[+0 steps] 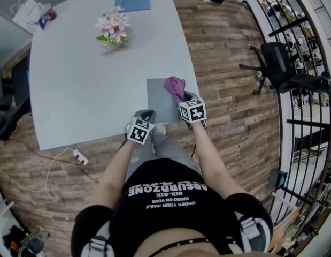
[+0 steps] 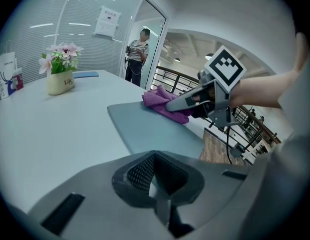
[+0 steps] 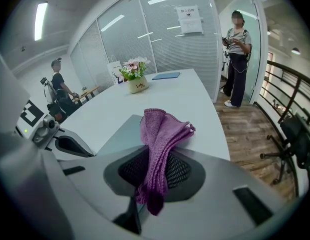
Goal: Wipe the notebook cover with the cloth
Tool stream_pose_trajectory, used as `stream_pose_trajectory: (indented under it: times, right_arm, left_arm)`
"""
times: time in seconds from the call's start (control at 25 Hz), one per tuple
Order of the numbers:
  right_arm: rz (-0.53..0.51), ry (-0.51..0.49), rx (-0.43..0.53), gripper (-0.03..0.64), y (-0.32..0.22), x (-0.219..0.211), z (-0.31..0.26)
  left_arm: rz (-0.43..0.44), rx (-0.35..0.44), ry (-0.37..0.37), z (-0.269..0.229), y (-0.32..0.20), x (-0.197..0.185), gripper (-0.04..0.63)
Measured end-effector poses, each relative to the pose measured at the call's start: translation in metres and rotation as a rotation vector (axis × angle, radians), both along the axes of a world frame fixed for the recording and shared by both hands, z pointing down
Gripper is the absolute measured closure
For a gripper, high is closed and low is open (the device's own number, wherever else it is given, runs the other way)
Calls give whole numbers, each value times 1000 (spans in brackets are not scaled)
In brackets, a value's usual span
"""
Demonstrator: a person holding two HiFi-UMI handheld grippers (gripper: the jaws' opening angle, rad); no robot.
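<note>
A grey notebook (image 1: 161,98) lies flat near the front right edge of the pale table (image 1: 85,90). A purple cloth (image 1: 175,85) hangs bunched over the notebook's right part, with my right gripper (image 1: 185,98) shut on it. In the right gripper view the cloth (image 3: 160,134) runs down between the jaws, above the notebook (image 3: 119,133). My left gripper (image 1: 146,115) sits at the notebook's near left corner, shut with nothing in it. The left gripper view shows the notebook (image 2: 149,129) ahead, with the cloth (image 2: 159,99) and the right gripper (image 2: 171,105) over its far side.
A vase of pink flowers (image 1: 113,30) stands mid-table, and a blue folder (image 1: 132,2) lies at the far edge. A black office chair (image 1: 277,63) and a railing are to the right. A power strip (image 1: 79,155) lies on the wooden floor. A person (image 3: 237,54) stands by the glass door.
</note>
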State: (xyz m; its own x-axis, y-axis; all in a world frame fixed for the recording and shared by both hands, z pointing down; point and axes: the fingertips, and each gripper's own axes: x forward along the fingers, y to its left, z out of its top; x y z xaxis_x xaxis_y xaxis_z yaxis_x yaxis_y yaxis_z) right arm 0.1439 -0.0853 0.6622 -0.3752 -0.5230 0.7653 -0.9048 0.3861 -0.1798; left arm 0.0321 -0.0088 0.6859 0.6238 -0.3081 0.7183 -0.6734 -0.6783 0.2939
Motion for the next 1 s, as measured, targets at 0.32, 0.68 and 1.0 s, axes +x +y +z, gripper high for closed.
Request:
stream_pose_trajectory:
  times: [0.32,0.68,1.0]
  right_arm:
    - [51,-24,-1,532,18,3,3]
    - [51,-63,-16,532,36,5,1]
    - [50,-77,-23,532,34,8,5]
  left_arm:
    - [-11,-4,0,1,-2,-1,581]
    - [-31,3,-3,-1,0,0,581]
    - [-69,-29,0,-2,6,-8,581]
